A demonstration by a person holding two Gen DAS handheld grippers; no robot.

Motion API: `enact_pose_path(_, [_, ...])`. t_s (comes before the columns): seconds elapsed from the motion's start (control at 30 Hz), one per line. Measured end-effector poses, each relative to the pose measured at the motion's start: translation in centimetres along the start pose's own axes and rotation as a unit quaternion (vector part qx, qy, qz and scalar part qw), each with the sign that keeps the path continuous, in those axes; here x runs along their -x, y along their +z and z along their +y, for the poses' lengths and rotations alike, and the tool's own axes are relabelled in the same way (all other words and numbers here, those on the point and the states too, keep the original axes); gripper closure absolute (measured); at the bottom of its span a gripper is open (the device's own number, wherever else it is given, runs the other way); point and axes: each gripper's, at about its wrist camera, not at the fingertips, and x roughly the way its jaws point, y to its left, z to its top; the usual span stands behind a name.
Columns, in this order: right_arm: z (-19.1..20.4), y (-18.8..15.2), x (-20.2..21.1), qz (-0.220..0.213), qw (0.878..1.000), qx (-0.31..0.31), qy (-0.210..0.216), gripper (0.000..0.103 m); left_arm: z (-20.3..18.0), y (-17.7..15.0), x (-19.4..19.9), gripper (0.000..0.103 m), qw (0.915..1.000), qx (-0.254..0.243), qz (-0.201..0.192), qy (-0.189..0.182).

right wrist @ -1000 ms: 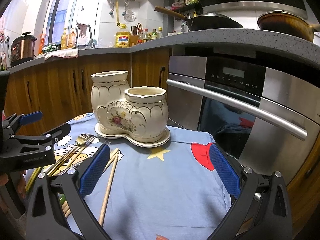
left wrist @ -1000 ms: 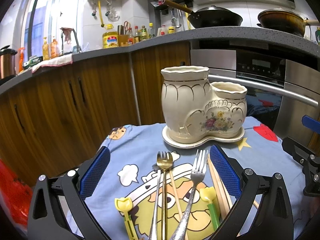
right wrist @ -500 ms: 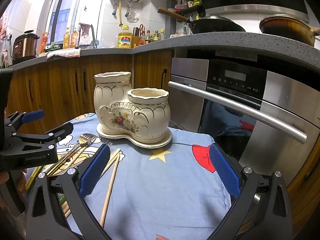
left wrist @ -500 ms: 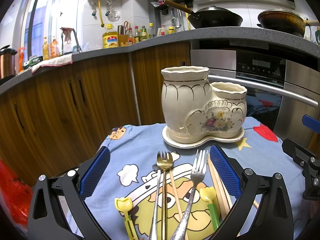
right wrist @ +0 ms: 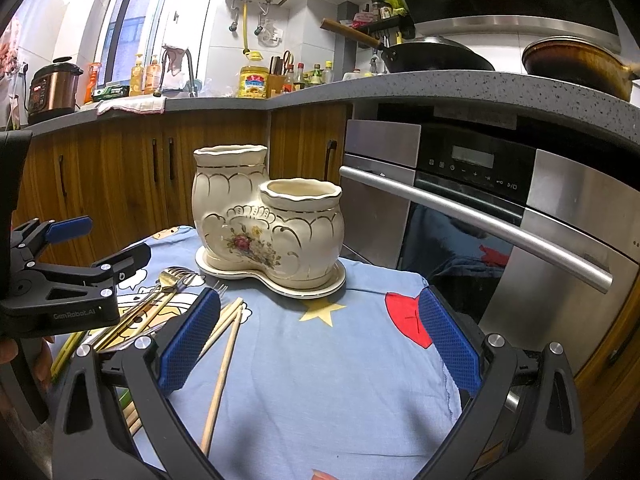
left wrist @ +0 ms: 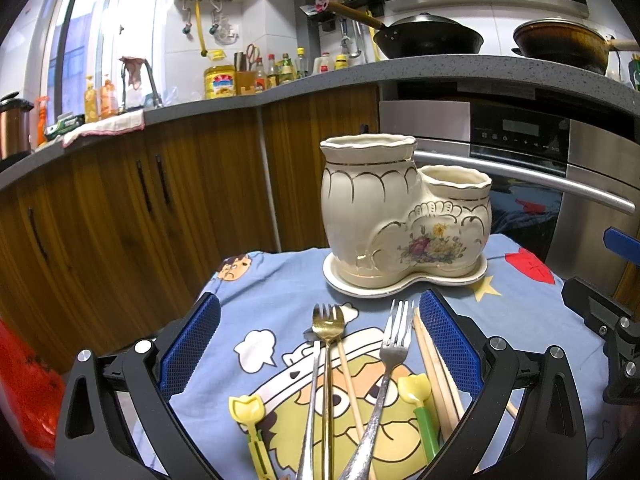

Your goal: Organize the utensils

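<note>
Utensils lay on the cloth (left wrist: 280,280) near the table's front edge: gold fork (left wrist: 328,320), steel fork (left wrist: 396,328), chopsticks (left wrist: 434,364), their handles cut off below. The holder (left wrist: 400,216) stood behind, toward the far edge. The left gripper (left wrist: 320,344) and right gripper (right wrist: 320,332) both gaped wide, empty.

The handles of the gold fork (left wrist: 328,322) and the silver steel fork (left wrist: 394,344) are cut off by the bottom edge. The wooden chopsticks (left wrist: 434,364) are partly hidden behind the left gripper's blue padded finger (left wrist: 448,344). The labels on the small counter bottles (left wrist: 280,70) are too small to read.
</note>
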Motion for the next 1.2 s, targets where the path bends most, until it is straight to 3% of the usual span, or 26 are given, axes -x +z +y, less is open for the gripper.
enact_pose_path(0.5, [0.1, 0.0, 0.0, 0.003, 1.0, -0.003, -0.002, 0.005, 0.0, -0.1, 0.0, 0.004, 1.0, 0.001, 0.0, 0.0])
enact_pose_path(0.73, [-0.6, 0.0, -0.2, 0.007, 0.999, -0.023, 0.036, 0.005, -0.2, -0.3, 1.0, 0.004, 0.9998, 0.002, -0.021, 0.008])
enact_pose_path(0.9, [-0.5, -0.1, -0.5, 0.021, 0.998, -0.014, 0.062, 0.005, 1.3, -0.1, 1.5, 0.004, 0.9982, -0.035, 0.022, 0.045])
enact_pose_path(1.07, [0.0, -0.4, -1.9, 0.084, 0.993, 0.003, 0.082, 0.005, 5.8, -0.1, 1.5, 0.004, 0.9938, 0.008, 0.108, 0.024])
enact_pose_path(1.13, [-0.1, -0.3, -2.3, 0.103, 0.99, -0.003, 0.094, 0.007, 7.1, -0.1, 1.6, 0.004, 0.9915, 0.019, 0.124, 0.035])
enact_pose_path(1.2, [-0.4, -0.3, -2.6, 0.119, 0.987, -0.011, 0.104, 0.009, 7.6, -0.5, 1.7, 0.005, 0.9897, 0.02, 0.14, 0.023])
